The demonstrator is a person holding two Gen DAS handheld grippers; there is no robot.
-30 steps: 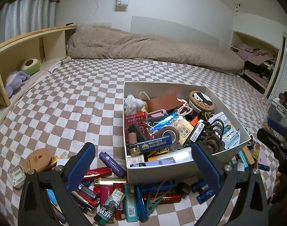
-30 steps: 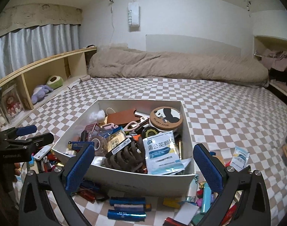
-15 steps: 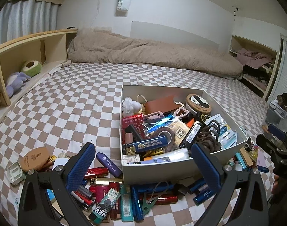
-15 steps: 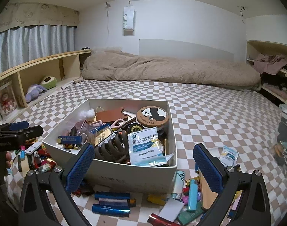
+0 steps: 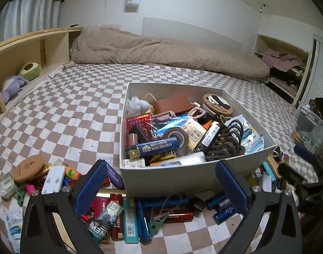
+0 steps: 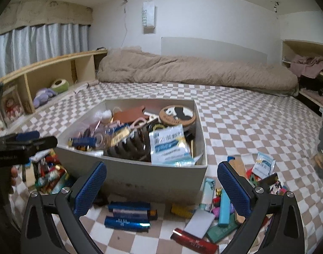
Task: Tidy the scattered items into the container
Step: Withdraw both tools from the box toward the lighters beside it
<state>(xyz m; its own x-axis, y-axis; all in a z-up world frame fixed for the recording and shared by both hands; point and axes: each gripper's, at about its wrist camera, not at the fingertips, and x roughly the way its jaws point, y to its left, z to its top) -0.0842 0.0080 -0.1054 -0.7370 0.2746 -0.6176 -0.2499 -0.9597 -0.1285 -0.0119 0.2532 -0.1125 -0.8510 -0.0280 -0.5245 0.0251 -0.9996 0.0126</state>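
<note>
A grey open box [image 5: 174, 175] [image 6: 140, 169] sits on the checkered bed, heaped with small items: a panda tin [image 5: 217, 104], a brown hair claw [image 6: 129, 146], a white sachet [image 6: 169, 146]. Lighters, tubes and clips lie scattered [image 5: 127, 216] [image 6: 216, 213] around its near wall. My left gripper [image 5: 161, 187] hovers open above the items at the box's near left corner, nothing between its blue pads. My right gripper [image 6: 161, 187] hangs open over the items before the box's near right corner, also empty. Each gripper shows at the other view's edge.
A beige duvet [image 5: 161, 50] lies along the far wall. A wooden shelf [image 5: 19, 53] with plush toys runs down the left side. A round wooden disc [image 5: 28, 168] and a white case [image 5: 53, 178] lie left of the box. Clear bins [image 5: 309, 131] stand at the right.
Both grippers have pulled back and risen slightly, so the box looks smaller and farther. The right view has swung left to right around the box corner. Both stay open and empty.
</note>
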